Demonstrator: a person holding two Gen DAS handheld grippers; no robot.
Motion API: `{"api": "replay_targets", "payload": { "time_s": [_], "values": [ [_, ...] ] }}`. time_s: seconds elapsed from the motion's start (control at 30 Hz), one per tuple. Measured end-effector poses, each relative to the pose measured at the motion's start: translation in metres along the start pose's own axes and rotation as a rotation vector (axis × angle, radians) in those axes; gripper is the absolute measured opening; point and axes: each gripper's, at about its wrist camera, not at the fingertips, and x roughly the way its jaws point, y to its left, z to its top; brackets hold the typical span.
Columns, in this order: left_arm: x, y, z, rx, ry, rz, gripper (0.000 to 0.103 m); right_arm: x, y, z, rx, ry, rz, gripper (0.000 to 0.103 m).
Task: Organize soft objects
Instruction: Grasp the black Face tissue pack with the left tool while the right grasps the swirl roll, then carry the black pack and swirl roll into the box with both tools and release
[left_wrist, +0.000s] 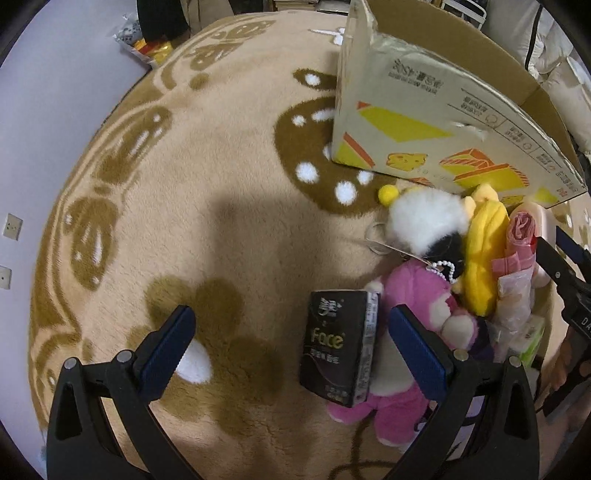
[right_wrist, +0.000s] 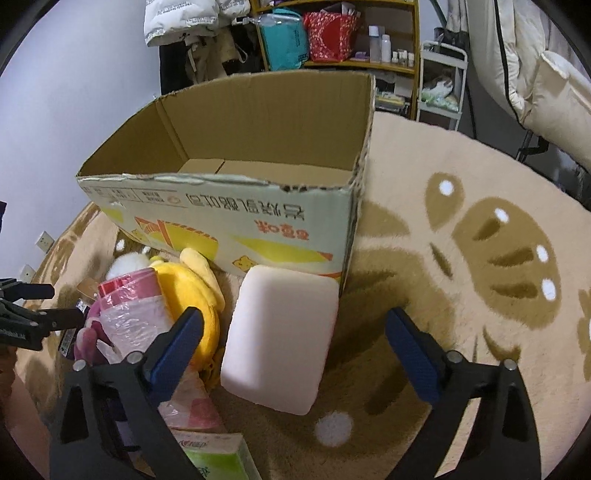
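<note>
A pile of soft things lies on the rug in front of an open cardboard box (left_wrist: 424, 122) (right_wrist: 258, 206). In the left wrist view my left gripper (left_wrist: 291, 339) is open; a black tissue pack (left_wrist: 338, 347) lies between its fingers, on a pink plush toy (left_wrist: 417, 306). Beyond are a white fluffy toy (left_wrist: 424, 218), a yellow plush (left_wrist: 482, 243) and a pink bag roll (left_wrist: 517, 240). In the right wrist view my right gripper (right_wrist: 295, 341) is open around a pale pink sponge block (right_wrist: 280, 339) leaning on the box. The yellow plush (right_wrist: 188, 291) and bag roll (right_wrist: 129, 295) lie to its left.
A green tissue pack (right_wrist: 218, 458) lies at the bottom of the pile. The box is empty inside. A beige and brown rug (left_wrist: 203, 206) covers the floor. A shelf with bags and bottles (right_wrist: 332, 37) stands behind, a white padded coat (right_wrist: 535, 74) at right, a wall at left.
</note>
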Motion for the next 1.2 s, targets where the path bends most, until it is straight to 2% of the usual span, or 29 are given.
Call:
{"api": "replay_targets", "payload": {
  "time_s": [0.1, 0.17, 0.23, 0.33, 0.53, 0.57, 0.6, 0.63, 0.67, 0.77, 0.9, 0.97, 1.1, 1.2],
  "values": [
    [0.006, -0.004, -0.001, 0.007, 0.017, 0.007, 0.103, 0.0, 0.0, 0.0, 0.0, 0.006, 0.005, 0.098],
    [0.007, -0.004, 0.001, 0.005, 0.015, 0.014, 0.103, 0.003, 0.001, 0.0, -0.002, 0.017, 0.006, 0.088],
    [0.008, -0.003, 0.002, -0.005, 0.016, 0.01, 0.103, 0.006, 0.0, -0.001, 0.001, 0.032, 0.009, 0.084],
    [0.011, 0.0, 0.004, -0.009, 0.021, 0.021, 0.102, 0.008, -0.003, -0.004, 0.012, 0.031, 0.005, 0.083],
    [0.015, 0.003, 0.004, -0.025, 0.032, 0.002, 0.08, 0.008, -0.001, -0.007, -0.006, 0.031, 0.016, 0.069],
    [0.014, 0.004, 0.001, -0.025, 0.032, -0.002, 0.075, 0.008, 0.002, -0.006, -0.018, 0.029, 0.016, 0.064],
    [0.014, 0.004, 0.0, -0.024, 0.033, -0.004, 0.064, 0.008, 0.003, -0.007, -0.024, 0.028, 0.019, 0.062],
    [0.014, 0.004, -0.001, -0.024, 0.034, -0.002, 0.058, 0.007, 0.005, -0.008, -0.031, 0.028, 0.024, 0.059],
    [0.015, 0.003, -0.003, -0.02, 0.039, 0.007, 0.05, 0.006, 0.007, -0.008, -0.039, 0.027, 0.019, 0.058],
    [0.021, 0.001, -0.007, -0.005, 0.069, 0.028, 0.039, 0.005, 0.009, -0.009, -0.052, 0.021, 0.011, 0.055],
    [0.016, 0.001, -0.007, -0.005, 0.045, 0.012, 0.019, 0.002, 0.008, -0.01, -0.042, 0.016, 0.011, 0.054],
    [0.012, 0.0, -0.009, -0.007, 0.03, -0.012, 0.019, 0.0, 0.007, -0.01, -0.04, 0.013, 0.005, 0.053],
    [0.0, 0.002, -0.011, -0.001, -0.019, -0.005, 0.019, -0.006, 0.005, -0.012, -0.032, 0.005, 0.001, 0.05],
    [-0.019, 0.003, -0.015, -0.011, -0.103, 0.002, 0.019, -0.014, 0.004, -0.012, -0.026, -0.014, 0.005, 0.049]
  ]
}}
